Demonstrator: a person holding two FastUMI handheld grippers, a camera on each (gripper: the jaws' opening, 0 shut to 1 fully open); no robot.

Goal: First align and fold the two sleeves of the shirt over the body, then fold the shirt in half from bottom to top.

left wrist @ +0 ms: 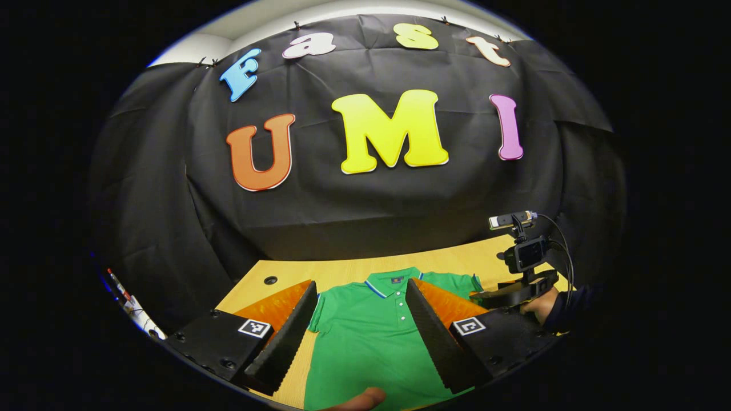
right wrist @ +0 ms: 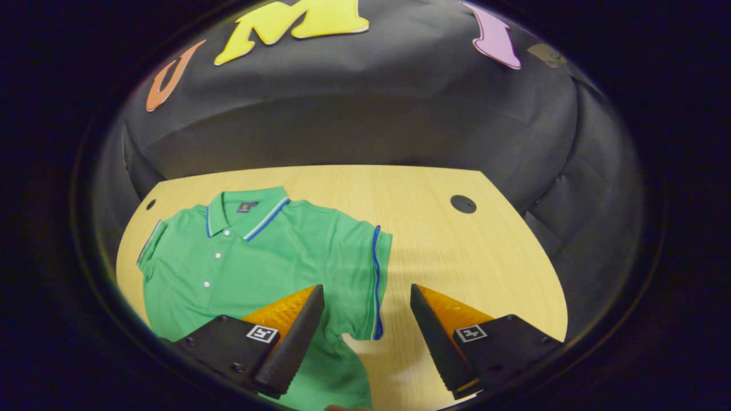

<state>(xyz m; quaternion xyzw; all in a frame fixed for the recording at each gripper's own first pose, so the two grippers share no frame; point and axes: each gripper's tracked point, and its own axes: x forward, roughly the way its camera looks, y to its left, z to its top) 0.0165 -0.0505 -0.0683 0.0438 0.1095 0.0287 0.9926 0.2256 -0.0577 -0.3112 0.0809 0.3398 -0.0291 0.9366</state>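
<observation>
A green polo shirt [left wrist: 365, 337] with a blue-trimmed collar lies flat, front up, on the wooden table [left wrist: 342, 268]. My left gripper [left wrist: 361, 308] hangs open above the shirt's chest, its fingers straddling the placket. In the right gripper view the same shirt [right wrist: 257, 257] spreads at the left, both short sleeves out to the sides. My right gripper [right wrist: 365, 311] is open above the blue-edged right sleeve [right wrist: 365, 274], one finger over the fabric and the other over bare table. The right gripper and the hand holding it [left wrist: 539, 305] also appear at the right of the left gripper view.
The table [right wrist: 457, 257] has a round cable hole near each far corner [right wrist: 462, 204] [left wrist: 270, 280]. Black cloth walls close in behind and at both sides. Bare wood lies to the right of the shirt. A fingertip [left wrist: 360, 399] pokes in at the bottom edge.
</observation>
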